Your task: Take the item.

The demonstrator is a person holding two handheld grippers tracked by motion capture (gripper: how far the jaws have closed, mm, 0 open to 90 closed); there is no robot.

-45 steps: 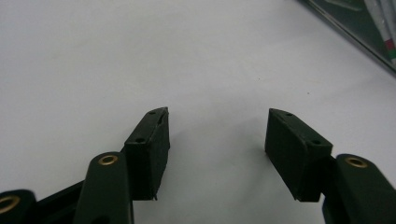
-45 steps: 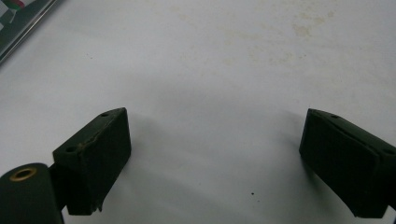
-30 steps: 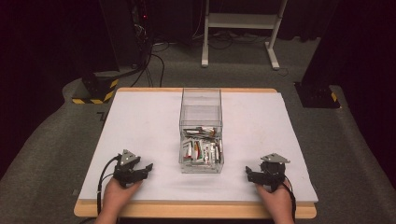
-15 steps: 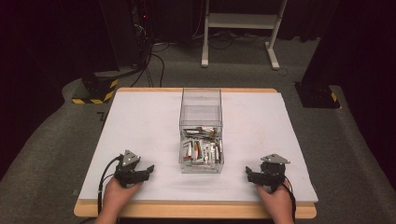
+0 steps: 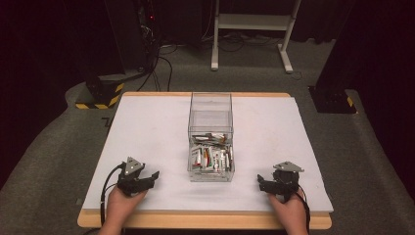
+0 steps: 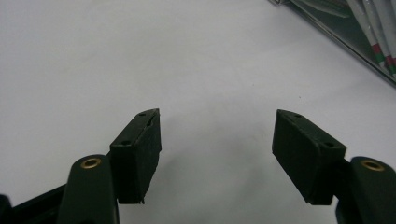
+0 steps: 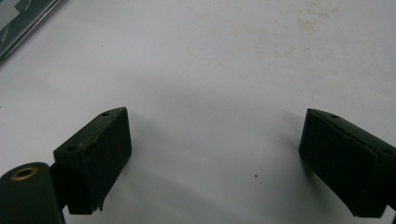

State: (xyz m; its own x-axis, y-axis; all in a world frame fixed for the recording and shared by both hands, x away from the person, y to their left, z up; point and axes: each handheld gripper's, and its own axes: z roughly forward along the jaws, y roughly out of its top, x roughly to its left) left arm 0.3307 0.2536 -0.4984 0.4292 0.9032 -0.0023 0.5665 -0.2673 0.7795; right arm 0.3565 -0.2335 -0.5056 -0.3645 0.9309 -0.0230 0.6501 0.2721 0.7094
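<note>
A clear plastic box (image 5: 210, 139) stands in the middle of the white table top (image 5: 147, 127), with several small tubes and packets (image 5: 210, 156) lying in its near half. My left gripper (image 5: 152, 176) rests low at the front left, jaws pointing toward the box. Seen in its own view, the left gripper (image 6: 217, 135) is open over bare white surface, and the box corner (image 6: 345, 28) sits at the upper right. My right gripper (image 5: 260, 185) rests at the front right, pointing left. That right gripper (image 7: 215, 144) is open too, nothing between its fingers.
The table's wooden front edge (image 5: 205, 220) runs just beneath both hands. Beyond the table are a dark floor, a white metal frame (image 5: 252, 34), black stands and a yellow-and-black striped base (image 5: 98, 100) at the back left.
</note>
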